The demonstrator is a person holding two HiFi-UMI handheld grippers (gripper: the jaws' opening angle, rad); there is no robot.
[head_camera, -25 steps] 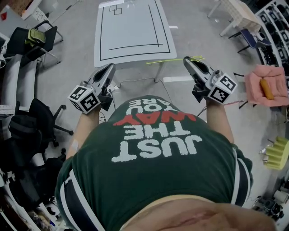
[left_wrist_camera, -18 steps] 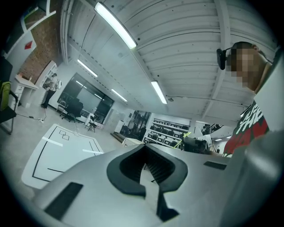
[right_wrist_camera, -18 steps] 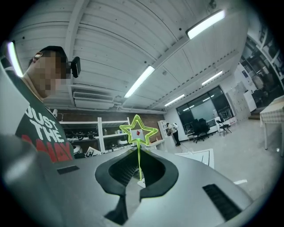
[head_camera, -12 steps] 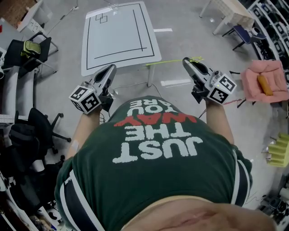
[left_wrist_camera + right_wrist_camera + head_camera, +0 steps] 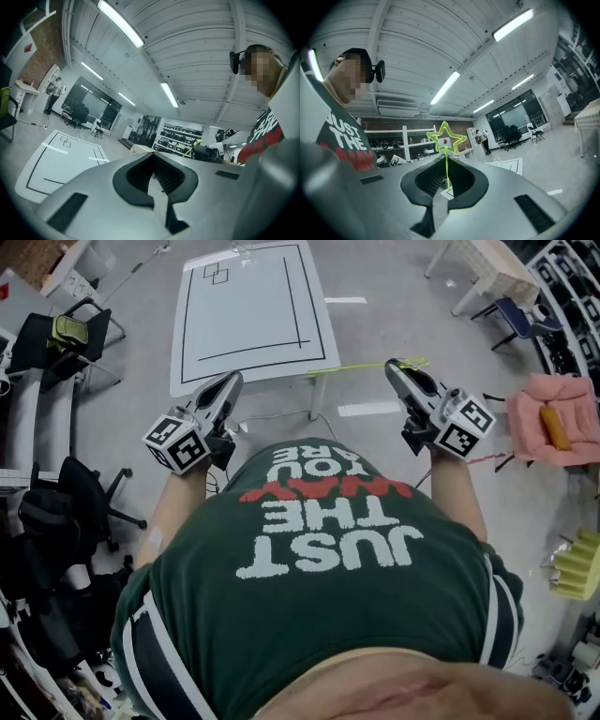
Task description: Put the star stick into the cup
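Right gripper (image 5: 394,367) pinches the star stick (image 5: 356,366) in near-closed jaws, level at upper right, likely carrying it toward the white table (image 5: 248,324). Left gripper (image 5: 234,379) is closed and empty. No cup is clearly visible.

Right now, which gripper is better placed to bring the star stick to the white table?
Right. The right gripper is shut on the star stick, with the star pointing ahead; the left gripper is shut and empty.
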